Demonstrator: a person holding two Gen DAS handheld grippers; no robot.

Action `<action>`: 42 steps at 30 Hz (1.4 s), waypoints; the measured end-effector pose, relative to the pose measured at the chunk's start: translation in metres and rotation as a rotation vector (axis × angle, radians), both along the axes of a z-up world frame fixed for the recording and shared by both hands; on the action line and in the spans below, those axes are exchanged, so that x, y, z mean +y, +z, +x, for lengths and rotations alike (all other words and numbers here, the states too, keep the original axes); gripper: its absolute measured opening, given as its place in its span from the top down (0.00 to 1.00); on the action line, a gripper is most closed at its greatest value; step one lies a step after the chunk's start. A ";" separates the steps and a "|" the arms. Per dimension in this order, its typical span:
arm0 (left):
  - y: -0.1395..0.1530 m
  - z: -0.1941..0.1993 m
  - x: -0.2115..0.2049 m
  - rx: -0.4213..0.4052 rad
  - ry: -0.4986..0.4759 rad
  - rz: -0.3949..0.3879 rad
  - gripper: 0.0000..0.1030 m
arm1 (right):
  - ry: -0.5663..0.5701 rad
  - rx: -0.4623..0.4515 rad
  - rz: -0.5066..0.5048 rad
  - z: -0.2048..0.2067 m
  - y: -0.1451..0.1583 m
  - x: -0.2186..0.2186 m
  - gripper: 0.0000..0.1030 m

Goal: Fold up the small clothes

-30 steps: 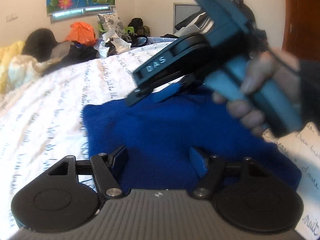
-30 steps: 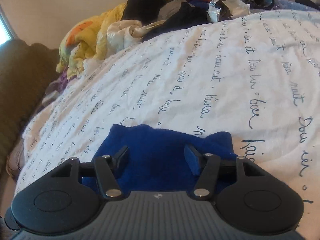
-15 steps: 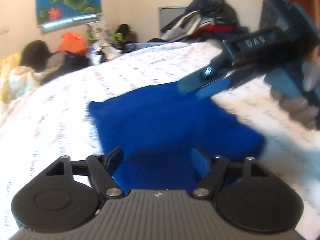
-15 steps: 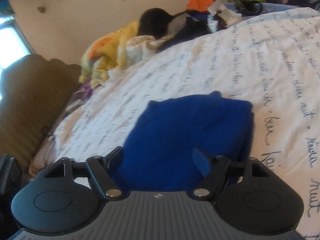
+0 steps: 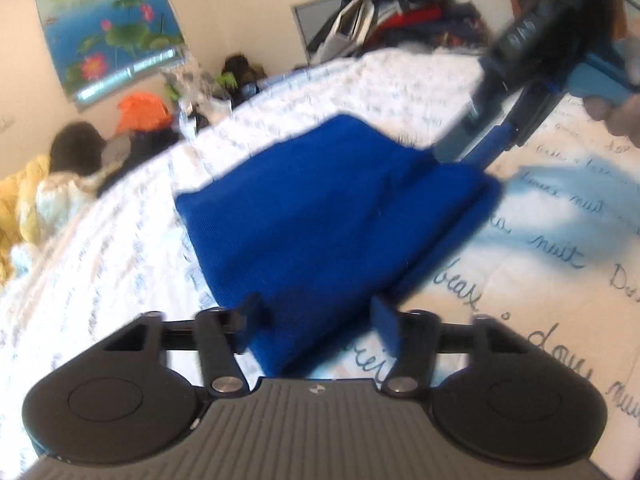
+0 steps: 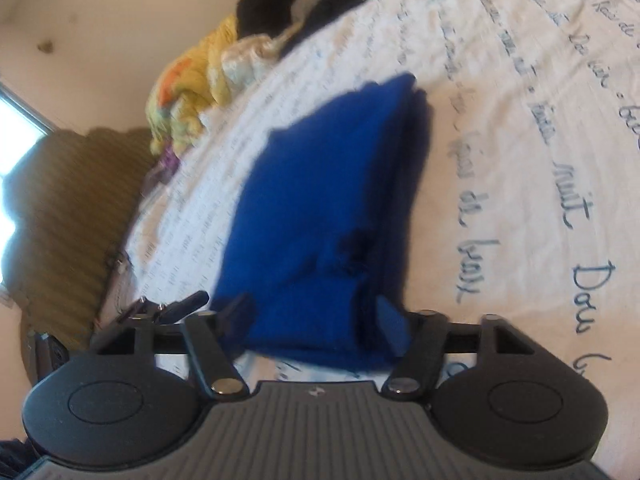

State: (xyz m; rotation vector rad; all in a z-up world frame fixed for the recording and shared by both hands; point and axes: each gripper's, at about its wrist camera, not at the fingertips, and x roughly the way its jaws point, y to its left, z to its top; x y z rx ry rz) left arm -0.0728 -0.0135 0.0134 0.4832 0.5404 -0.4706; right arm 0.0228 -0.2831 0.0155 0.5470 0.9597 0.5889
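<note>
Blue cloth (image 5: 332,216): folded in layers, flat on the bed sheet (image 5: 120,248), its near end between the fingers of both tongs.
Left gripper (image 5: 318,322): fingers spread wide, one each side of the cloth's near corner, not pinching it.
Right gripper (image 6: 316,320): fingers wide apart, straddling the cloth's near edge; in the left view it reaches in from the upper right, tips at the cloth's far corner.
Bed sheet: white with blue handwriting print.
Yellow blanket (image 6: 192,84): bunched at the far edge of the bed.
Clothes pile (image 5: 396,12): heaped against the far wall.
Lotus picture (image 5: 108,24): hanging on the wall.
</note>
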 end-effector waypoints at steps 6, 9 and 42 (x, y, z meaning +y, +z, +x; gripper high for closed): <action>0.007 0.004 0.007 0.068 0.017 -0.068 0.78 | 0.015 0.024 -0.057 0.003 -0.009 0.009 0.92; 0.006 -0.002 0.016 0.093 0.038 -0.081 0.80 | 0.057 -0.027 -0.005 -0.009 0.009 0.010 0.95; 0.041 -0.007 0.039 0.130 -0.038 -0.220 0.39 | -0.061 -0.135 -0.087 0.023 0.035 -0.017 0.29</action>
